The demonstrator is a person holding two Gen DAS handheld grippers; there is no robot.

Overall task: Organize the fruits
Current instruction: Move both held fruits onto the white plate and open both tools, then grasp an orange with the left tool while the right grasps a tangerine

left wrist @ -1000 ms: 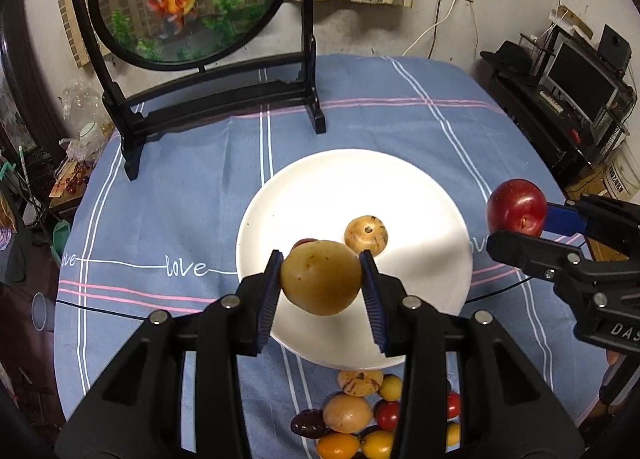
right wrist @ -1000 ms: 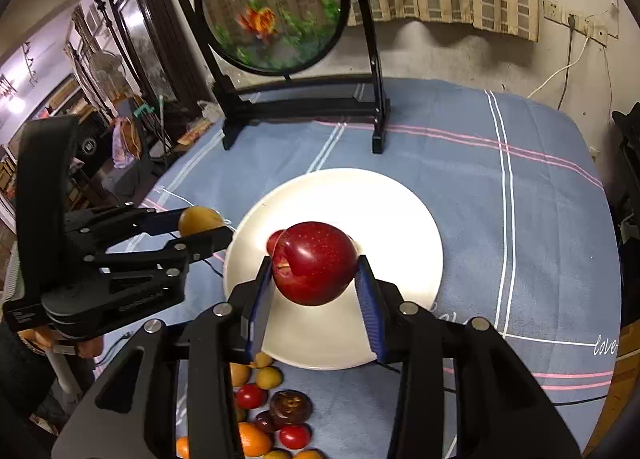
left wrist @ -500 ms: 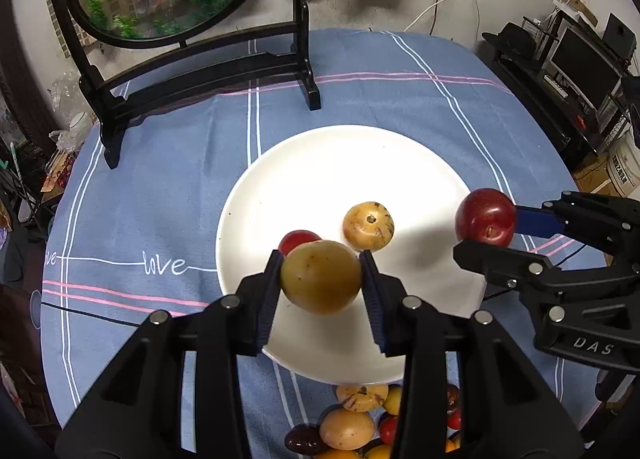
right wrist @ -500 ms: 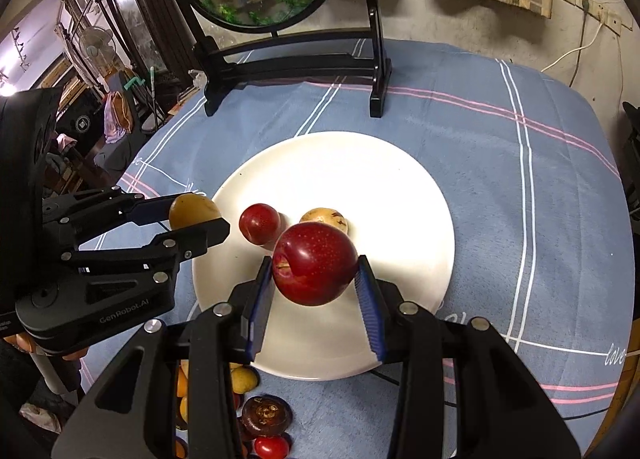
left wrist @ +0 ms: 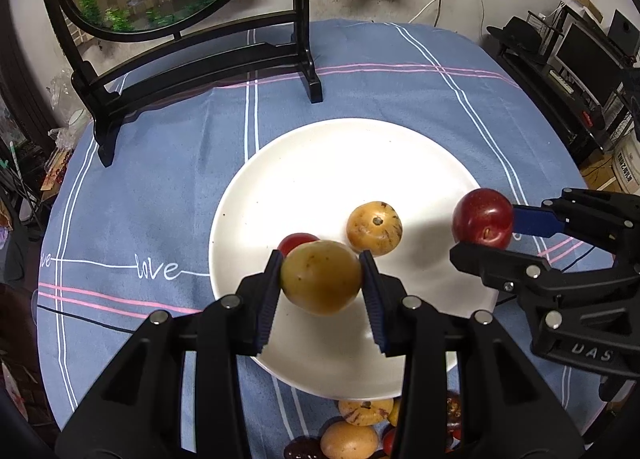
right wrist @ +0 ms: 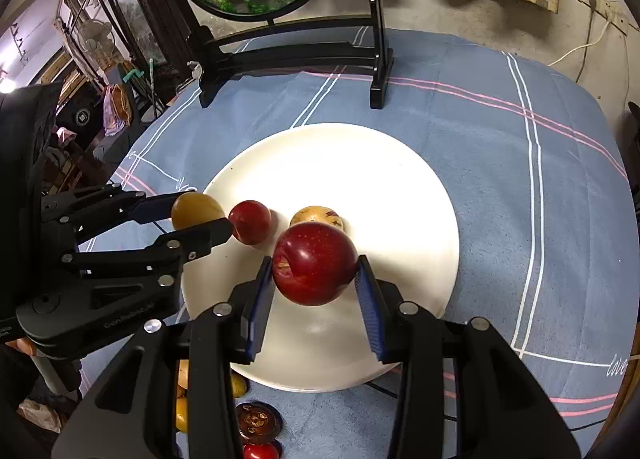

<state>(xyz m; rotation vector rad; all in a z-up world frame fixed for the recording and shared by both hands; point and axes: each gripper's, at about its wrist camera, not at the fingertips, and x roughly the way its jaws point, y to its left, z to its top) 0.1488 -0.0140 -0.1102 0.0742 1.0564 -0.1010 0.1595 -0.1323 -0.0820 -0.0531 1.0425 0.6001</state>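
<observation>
Left tool (left wrist: 321, 278) clamped on a round, matte yellow-brown fruit (left wrist: 321, 277) with dark specks, held above the near-left part of the plate (left wrist: 320, 163). Right tool (right wrist: 316, 274) clamped on a glossy red apple (right wrist: 315, 262) — held over the plate's near side. Plate is smooth, white, round; on it lie a small red fruit (right wrist: 250, 221) and a tan speckled fruit (left wrist: 374, 228). Worktop wears blue cloth (left wrist: 168, 179), striped. Loose fruit pile (left wrist: 352, 433) at near edge.

White cursive "love" showing on the blue striped cotton tablecloth (left wrist: 152, 269), pale letters "DAS" showing on the black plastic right gripper (left wrist: 484, 237) body
</observation>
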